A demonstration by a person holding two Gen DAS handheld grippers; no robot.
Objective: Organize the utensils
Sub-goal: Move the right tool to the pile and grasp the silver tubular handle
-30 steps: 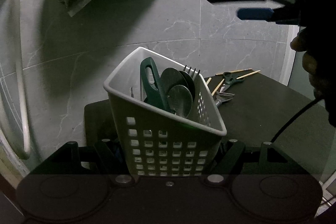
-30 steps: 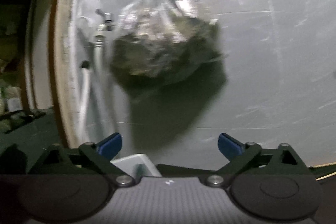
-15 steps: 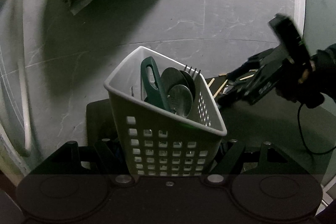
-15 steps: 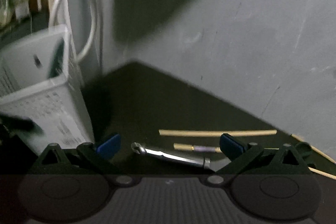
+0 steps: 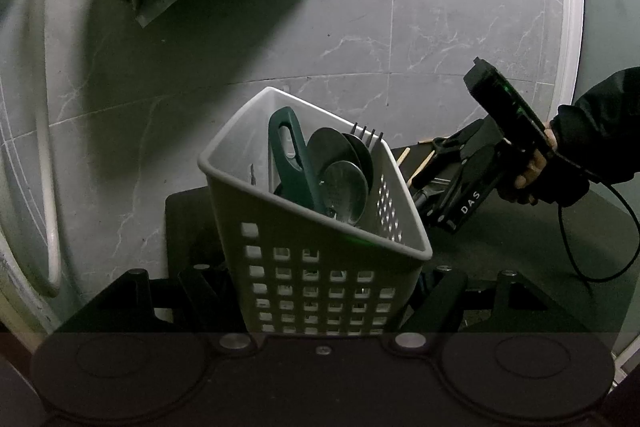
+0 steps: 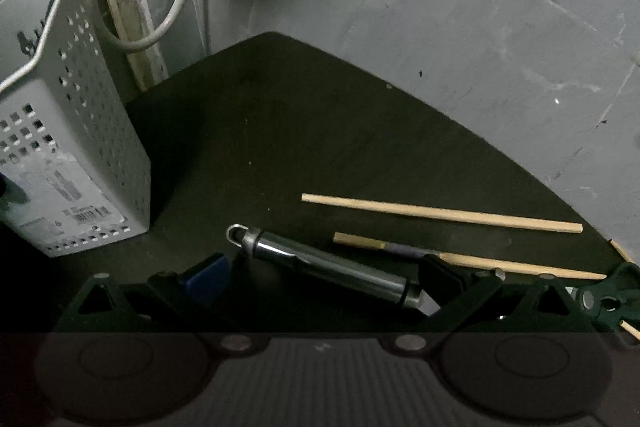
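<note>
White plastic, the perforated basket [image 5: 316, 267] stands on the dark table [image 5: 520, 243], pinched between the left gripper [image 5: 320, 303] tongs exactly as a second ago. A green-handled utensil [image 5: 292, 163], round metal pieces and a fork sit inside it. The right gripper [image 6: 324, 277], earlier high up facing the wall, has come down right of the basket, tongs spread on either side of a metal-handled utensil [image 6: 328, 267] without pressing it. Two wooden chopsticks [image 6: 440, 213] lie just beyond. "DAS" reads on the right gripper's body; the basket's barcode label [image 6: 86, 215] is illegible.
</note>
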